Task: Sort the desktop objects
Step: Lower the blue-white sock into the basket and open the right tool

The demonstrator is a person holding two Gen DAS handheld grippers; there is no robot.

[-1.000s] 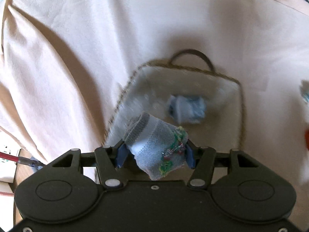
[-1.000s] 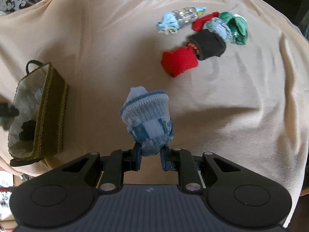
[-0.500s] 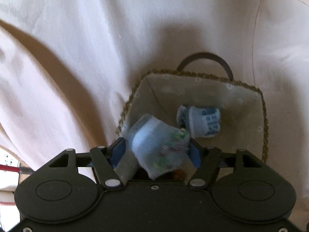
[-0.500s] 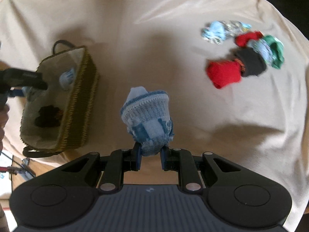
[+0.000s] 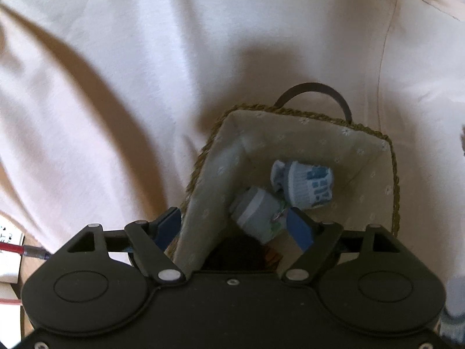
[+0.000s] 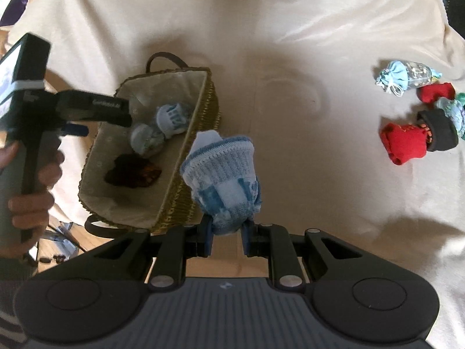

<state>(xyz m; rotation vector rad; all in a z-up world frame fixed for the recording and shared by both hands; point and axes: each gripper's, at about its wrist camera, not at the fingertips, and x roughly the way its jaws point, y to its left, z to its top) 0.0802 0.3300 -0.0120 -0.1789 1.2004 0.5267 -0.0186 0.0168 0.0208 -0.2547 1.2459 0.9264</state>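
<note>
A woven basket (image 5: 391,157) with a cloth lining stands on the cream cloth; it also shows in the right wrist view (image 6: 207,101). My left gripper (image 5: 235,229) is open over the basket, its jaws astride the near wall. A grey rolled sock (image 5: 258,213) lies loose in the basket, next to a blue-and-white sock (image 5: 305,183). A dark brown sock (image 6: 130,171) lies in the basket too. My right gripper (image 6: 226,234) is shut on a blue knitted sock (image 6: 225,180), held above the cloth just right of the basket.
A pile of rolled socks lies at the far right: a red one (image 6: 404,142), a black one (image 6: 440,129), a light blue one (image 6: 392,77) and others. The person's hand (image 6: 29,180) holds the left gripper's handle. A socket strip (image 5: 8,232) lies at the left edge.
My left gripper opened and let the grey sock drop into the basket. My right gripper carried the blue knitted sock leftward, up to the basket.
</note>
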